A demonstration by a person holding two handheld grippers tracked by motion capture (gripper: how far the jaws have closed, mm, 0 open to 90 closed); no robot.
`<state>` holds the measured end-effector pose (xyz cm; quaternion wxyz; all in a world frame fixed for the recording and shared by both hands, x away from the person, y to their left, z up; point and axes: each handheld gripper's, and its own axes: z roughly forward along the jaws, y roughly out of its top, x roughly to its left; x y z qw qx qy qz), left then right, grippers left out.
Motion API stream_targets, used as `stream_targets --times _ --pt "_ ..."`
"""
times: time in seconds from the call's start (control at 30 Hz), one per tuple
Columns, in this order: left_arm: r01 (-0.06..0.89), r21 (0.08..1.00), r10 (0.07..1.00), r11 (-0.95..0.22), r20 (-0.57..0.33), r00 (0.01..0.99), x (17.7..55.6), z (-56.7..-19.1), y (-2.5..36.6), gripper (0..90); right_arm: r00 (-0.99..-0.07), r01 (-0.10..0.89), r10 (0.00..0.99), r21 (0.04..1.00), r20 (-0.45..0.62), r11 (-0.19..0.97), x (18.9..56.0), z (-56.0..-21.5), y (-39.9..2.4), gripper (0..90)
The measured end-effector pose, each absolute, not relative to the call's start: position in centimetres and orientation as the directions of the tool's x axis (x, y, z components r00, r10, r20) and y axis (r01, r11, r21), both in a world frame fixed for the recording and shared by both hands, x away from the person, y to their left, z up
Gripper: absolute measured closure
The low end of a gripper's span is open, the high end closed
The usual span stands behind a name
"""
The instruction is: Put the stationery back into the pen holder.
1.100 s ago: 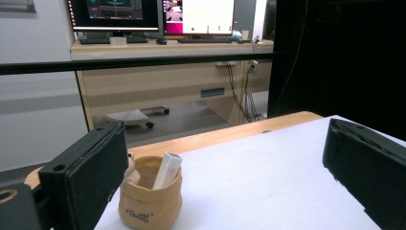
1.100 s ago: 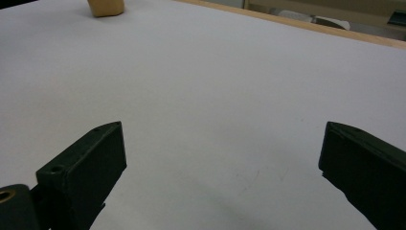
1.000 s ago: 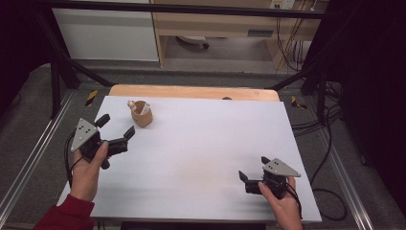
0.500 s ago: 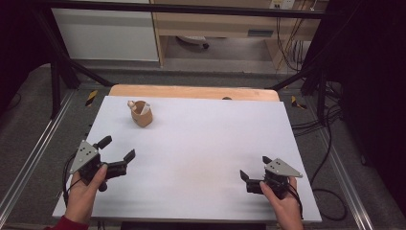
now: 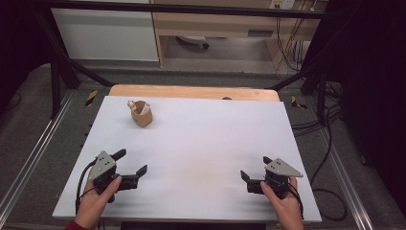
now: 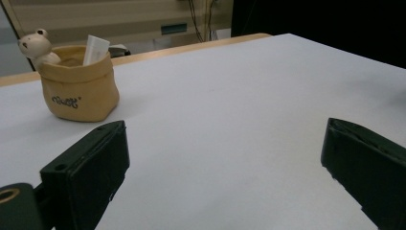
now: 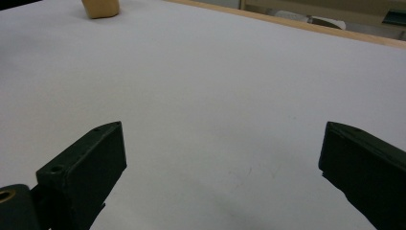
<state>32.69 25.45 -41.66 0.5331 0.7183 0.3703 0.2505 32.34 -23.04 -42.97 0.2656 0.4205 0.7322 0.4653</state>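
Item: tan pouch (image 5: 142, 114), upper left of the high view; we hold left gripper (image 5: 130, 167) nearer, right gripper (image 5: 255, 173) farther, both wide and empty.

table top (image 5: 201, 158): matt white, wood edge | pouch (image 6: 79, 88): tan, soft, matt

My right tool (image 7: 222, 179) hangs low over the white table (image 7: 230, 81), jaws spread wide with nothing between them. Far off at the top left sits the bottom of a tan pouch (image 7: 100, 8). A wooden edge (image 7: 306, 26) runs along the far side.
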Motion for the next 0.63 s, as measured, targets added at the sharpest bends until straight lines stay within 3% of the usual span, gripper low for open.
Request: stream_targets --times 0.43,0.63 --pt "0.452 0.862 0.824 -0.228 -0.076 0.561 34.1 -44.0 24.9 5.1 -0.514 0.402 0.858 0.888 0.016 0.224 32.9 -43.8 -23.0 2.8" --pt "0.472 0.839 0.818 -0.272 -0.056 0.572 34.0 -44.3 24.7 5.7 -0.512 0.426 0.859 0.875 0.023 0.230 33.2 -44.2 -22.8 2.6"
